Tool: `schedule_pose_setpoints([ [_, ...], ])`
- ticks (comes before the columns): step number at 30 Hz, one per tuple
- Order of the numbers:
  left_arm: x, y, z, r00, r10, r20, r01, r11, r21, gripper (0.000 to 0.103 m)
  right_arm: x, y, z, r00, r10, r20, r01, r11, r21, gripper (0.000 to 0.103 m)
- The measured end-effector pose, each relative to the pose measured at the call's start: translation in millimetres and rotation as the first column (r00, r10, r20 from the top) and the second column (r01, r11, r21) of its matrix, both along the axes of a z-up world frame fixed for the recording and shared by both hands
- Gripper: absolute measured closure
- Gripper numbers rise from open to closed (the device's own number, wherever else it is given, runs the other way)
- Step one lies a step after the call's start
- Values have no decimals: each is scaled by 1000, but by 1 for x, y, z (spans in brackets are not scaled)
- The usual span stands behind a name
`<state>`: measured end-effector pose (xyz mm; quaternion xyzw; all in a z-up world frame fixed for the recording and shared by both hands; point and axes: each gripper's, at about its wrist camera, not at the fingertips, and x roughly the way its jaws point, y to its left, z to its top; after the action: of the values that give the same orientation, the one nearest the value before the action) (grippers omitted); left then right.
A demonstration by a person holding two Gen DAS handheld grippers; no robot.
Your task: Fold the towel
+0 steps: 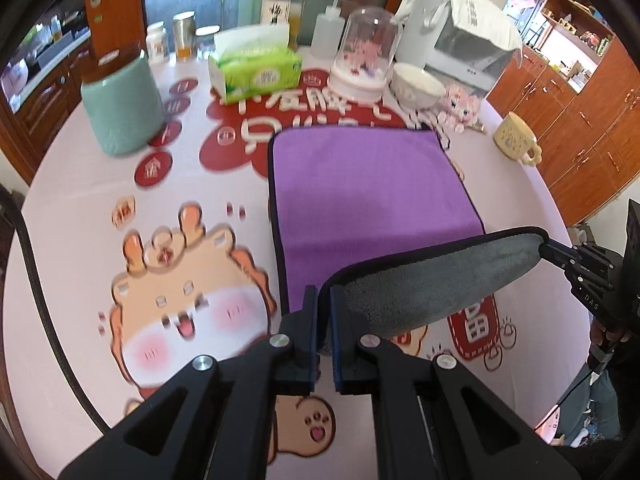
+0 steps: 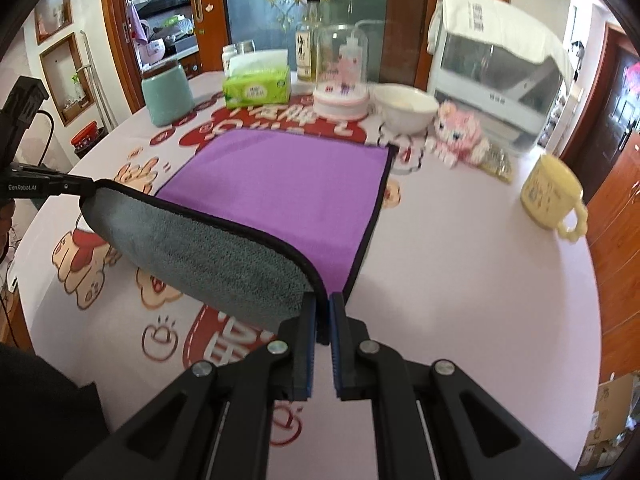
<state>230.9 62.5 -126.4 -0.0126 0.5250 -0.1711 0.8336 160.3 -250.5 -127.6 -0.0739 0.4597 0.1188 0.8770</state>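
A towel, purple on top [image 1: 368, 184] and grey underneath [image 1: 432, 276], lies on the round table with its far part flat. Its near edge is lifted off the table and curls over, grey side showing. My left gripper [image 1: 325, 294] is shut on the near left corner. My right gripper [image 2: 324, 300] is shut on the near right corner; it also shows at the right of the left wrist view [image 1: 546, 249]. In the right wrist view the purple face [image 2: 288, 196] lies flat and the grey flap [image 2: 208, 256] spans between both grippers. The left gripper [image 2: 86, 189] shows there at the left.
Beyond the towel stand a teal jar [image 1: 122, 108], a green tissue box [image 1: 256, 70], a glass dome [image 1: 362, 56], a white bowl [image 1: 416, 84], a pink plush toy [image 1: 460, 106] and a white appliance [image 1: 460, 36]. A yellow mug [image 1: 514, 140] stands at the right.
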Motion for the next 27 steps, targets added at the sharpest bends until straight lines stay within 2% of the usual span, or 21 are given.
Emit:
schedule_pose_setpoints([
  [9, 49, -8, 31, 992, -45, 117, 43, 999, 26, 99, 34, 1, 23, 995, -47, 86, 47, 999, -6, 97],
  [15, 82, -12, 37, 986, -49, 159, 45, 998, 32, 99, 64, 1, 29, 988, -84, 128, 85, 996, -6, 97],
  [20, 109, -16, 31, 983, -43, 176, 37, 999, 41, 99, 93, -2, 31, 983, -91, 157, 96, 995, -21, 97],
  [27, 143, -12, 5, 989, 6, 150, -10, 1000, 30, 99, 130, 0, 23, 981, -92, 171, 97, 995, -22, 97],
])
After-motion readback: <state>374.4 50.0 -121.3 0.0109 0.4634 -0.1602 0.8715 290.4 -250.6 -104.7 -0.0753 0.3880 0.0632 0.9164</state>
